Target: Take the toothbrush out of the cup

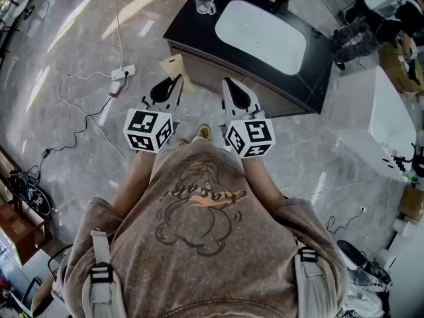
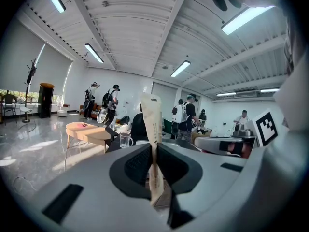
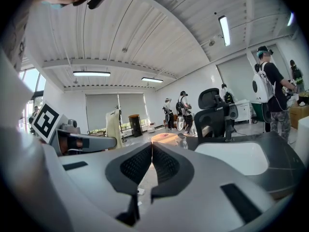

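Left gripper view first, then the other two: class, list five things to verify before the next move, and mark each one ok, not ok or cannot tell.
1. Left gripper is shut on the flat beige packet: ok.
2. The packet holds the toothbrush: cannot tell, the wrapper hides its contents.
3. Glass cup stands upright on the dark counter with nothing in it: ok.
4. Right gripper has its jaws together and nothing between them: ok.
5. Power strip and its cable lie on the floor, apart from the person's shoes: ok.
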